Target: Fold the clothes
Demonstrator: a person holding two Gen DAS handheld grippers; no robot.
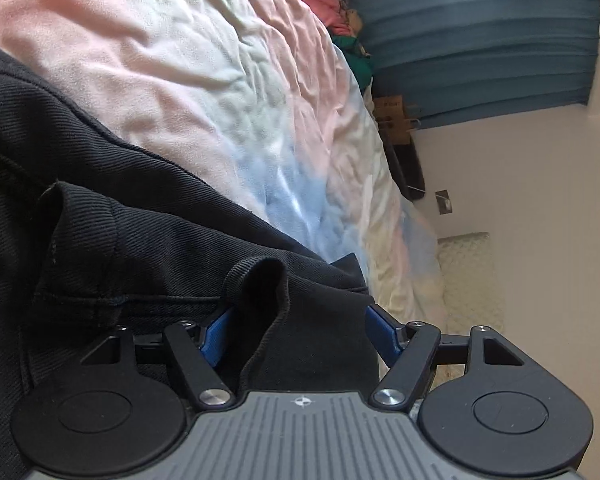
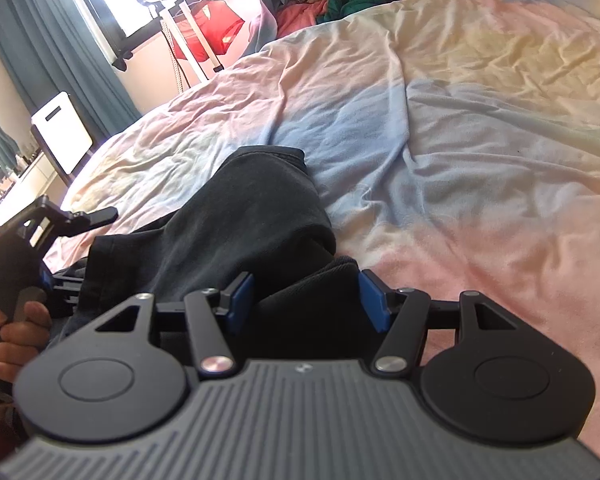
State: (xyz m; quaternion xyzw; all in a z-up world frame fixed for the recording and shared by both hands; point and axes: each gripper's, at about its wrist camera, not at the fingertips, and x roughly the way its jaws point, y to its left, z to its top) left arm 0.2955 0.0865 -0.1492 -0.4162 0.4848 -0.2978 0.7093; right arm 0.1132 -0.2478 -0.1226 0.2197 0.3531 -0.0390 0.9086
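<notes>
Black garment [image 1: 148, 216], bunched, creased

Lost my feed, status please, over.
Left gripper and right gripper both astride bunched black garment, grip unconfirmed. Garment on bed. Nothing in the way.

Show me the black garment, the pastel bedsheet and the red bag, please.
black garment [image 2: 236, 216]: right wrist view, on its upper folded part.
pastel bedsheet [image 2: 460, 128]: right wrist view, on its bare middle.
red bag [image 2: 212, 28]: right wrist view, on its side.
</notes>
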